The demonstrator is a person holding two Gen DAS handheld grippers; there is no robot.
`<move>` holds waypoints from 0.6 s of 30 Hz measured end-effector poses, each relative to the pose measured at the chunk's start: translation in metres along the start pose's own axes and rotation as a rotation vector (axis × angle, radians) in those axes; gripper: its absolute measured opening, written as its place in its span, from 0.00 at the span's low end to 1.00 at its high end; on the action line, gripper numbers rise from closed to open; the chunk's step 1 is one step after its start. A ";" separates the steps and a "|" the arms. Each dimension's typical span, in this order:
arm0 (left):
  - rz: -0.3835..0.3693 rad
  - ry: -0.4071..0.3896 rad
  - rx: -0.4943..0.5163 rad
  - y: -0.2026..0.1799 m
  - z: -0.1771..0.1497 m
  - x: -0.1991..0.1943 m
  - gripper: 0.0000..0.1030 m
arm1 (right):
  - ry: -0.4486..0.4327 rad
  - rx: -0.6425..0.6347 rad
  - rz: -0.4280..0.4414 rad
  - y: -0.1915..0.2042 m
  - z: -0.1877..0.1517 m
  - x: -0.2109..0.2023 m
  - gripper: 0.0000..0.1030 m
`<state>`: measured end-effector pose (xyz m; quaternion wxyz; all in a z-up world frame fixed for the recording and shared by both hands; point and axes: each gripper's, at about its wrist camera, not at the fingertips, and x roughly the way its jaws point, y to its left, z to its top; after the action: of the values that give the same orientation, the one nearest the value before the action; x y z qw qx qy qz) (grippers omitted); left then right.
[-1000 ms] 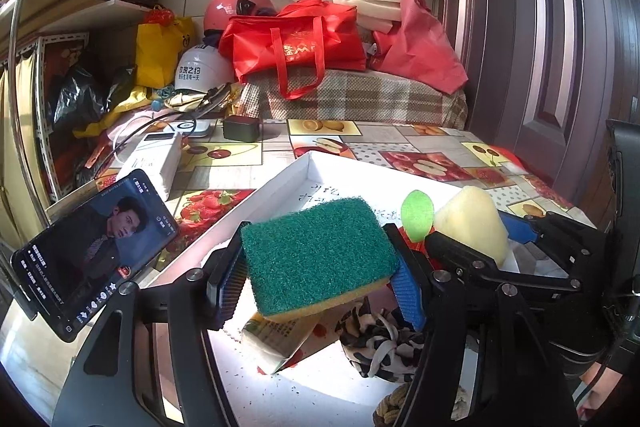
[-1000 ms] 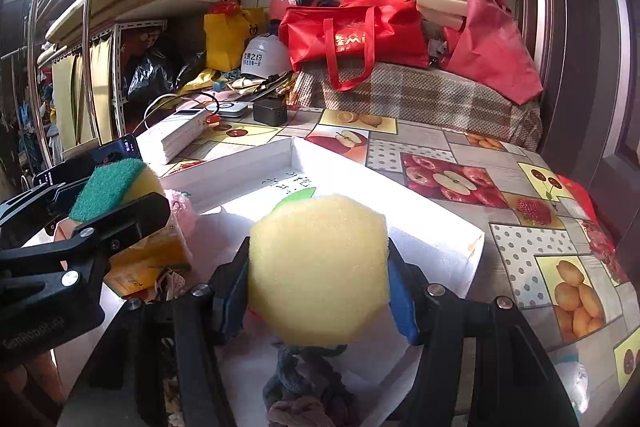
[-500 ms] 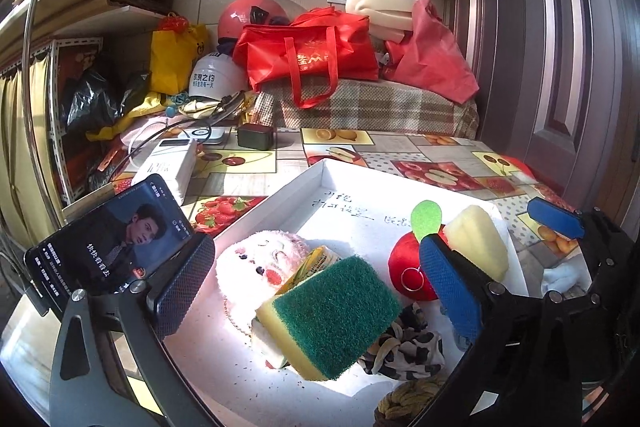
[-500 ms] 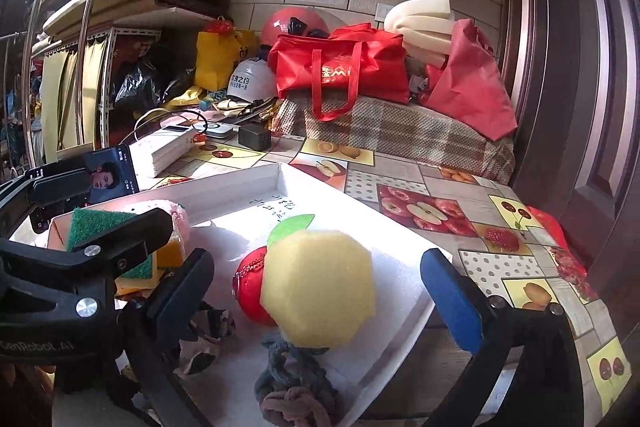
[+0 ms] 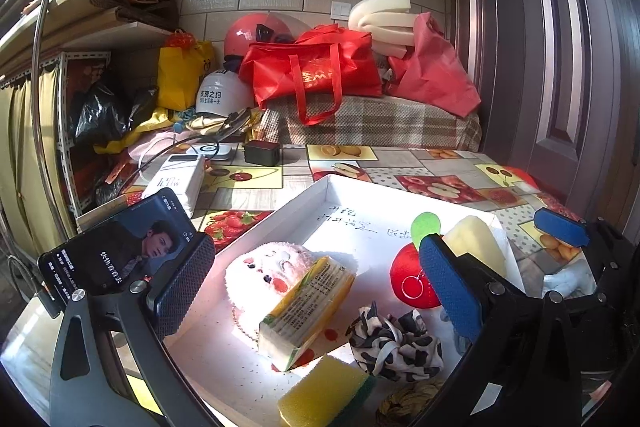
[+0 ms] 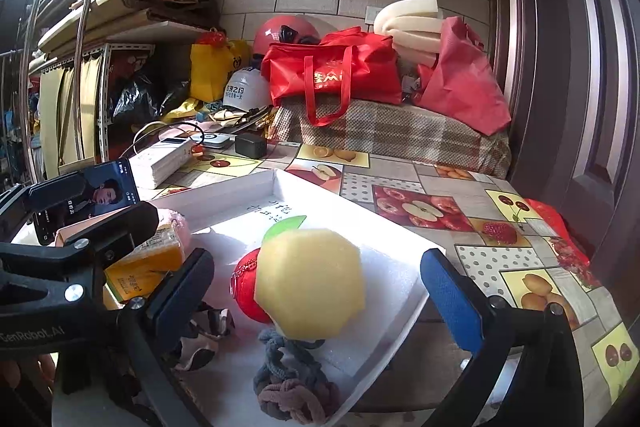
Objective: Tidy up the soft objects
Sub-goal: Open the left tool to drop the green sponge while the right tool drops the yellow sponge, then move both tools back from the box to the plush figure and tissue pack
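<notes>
A white tray on the table holds soft objects. A yellow and green sponge lies yellow side up at the tray's near edge. Behind it lie a juice carton, a white plush face, a red plush apple and a spotted scrunchie. My left gripper is open and empty above them. A pale yellow foam piece rests on the red apple and a grey braided rope. My right gripper is open around the foam, not touching it.
A phone with a video playing stands at the tray's left. A white box and a black charger sit further back. Red bags, helmets and foam rolls are piled at the wall. A door is on the right.
Both grippers opened and let go. The sponge dropped from the left gripper into the tray's near edge. The foam piece dropped from the right gripper onto the apple and rope.
</notes>
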<state>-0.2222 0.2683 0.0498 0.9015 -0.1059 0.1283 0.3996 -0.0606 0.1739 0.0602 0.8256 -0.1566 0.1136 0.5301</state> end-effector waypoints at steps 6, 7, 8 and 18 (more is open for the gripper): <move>0.003 -0.014 0.002 0.000 -0.001 -0.003 1.00 | 0.007 0.029 0.013 -0.005 -0.002 -0.003 1.00; 0.003 -0.016 0.003 0.000 -0.001 -0.003 1.00 | 0.007 0.033 0.013 -0.006 -0.003 -0.004 1.00; 0.004 -0.019 0.003 0.000 -0.001 -0.004 1.00 | 0.005 0.035 0.012 -0.007 -0.003 -0.005 1.00; 0.056 -0.041 0.002 -0.002 -0.002 -0.010 1.00 | -0.042 0.057 0.046 -0.015 -0.012 -0.029 1.00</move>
<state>-0.2274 0.2594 0.0512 0.8925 -0.0931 0.1132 0.4267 -0.0594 0.1396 0.0609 0.8196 -0.1194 0.1147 0.5485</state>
